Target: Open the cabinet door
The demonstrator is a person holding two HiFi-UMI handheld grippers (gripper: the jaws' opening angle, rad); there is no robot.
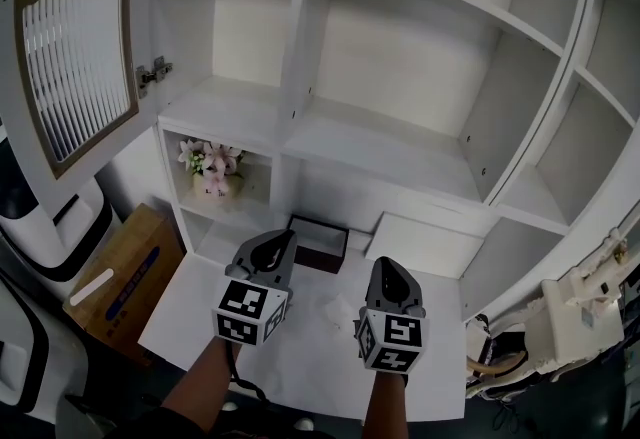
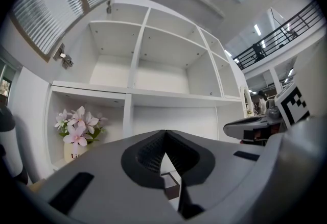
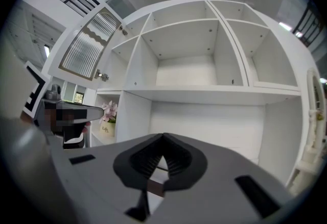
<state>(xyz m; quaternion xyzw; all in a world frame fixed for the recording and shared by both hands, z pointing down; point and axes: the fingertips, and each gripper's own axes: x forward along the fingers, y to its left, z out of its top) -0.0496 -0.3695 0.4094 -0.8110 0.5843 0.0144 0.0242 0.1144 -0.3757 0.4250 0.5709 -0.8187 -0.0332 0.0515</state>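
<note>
The white cabinet's door [image 1: 75,37], a brown frame round ribbed glass, stands swung wide at the upper left, its hinge [image 1: 152,75] bare on the cabinet side. The door also shows in the left gripper view [image 2: 61,6] and the right gripper view [image 3: 92,47]. My left gripper [image 1: 272,245] and right gripper [image 1: 388,272] are held level side by side over the white table [image 1: 320,367], well below the door and apart from it. Both point at the shelves. The left gripper [image 2: 164,133] is shut with nothing in it, and the right gripper [image 3: 163,139] is shut and empty too.
A pot of pink flowers [image 1: 210,165] fills the lower left compartment. A dark open box [image 1: 318,242] lies on the table against the cabinet. A cardboard box [image 1: 125,277] sits on the floor at the left, white equipment [image 1: 590,307] at the right.
</note>
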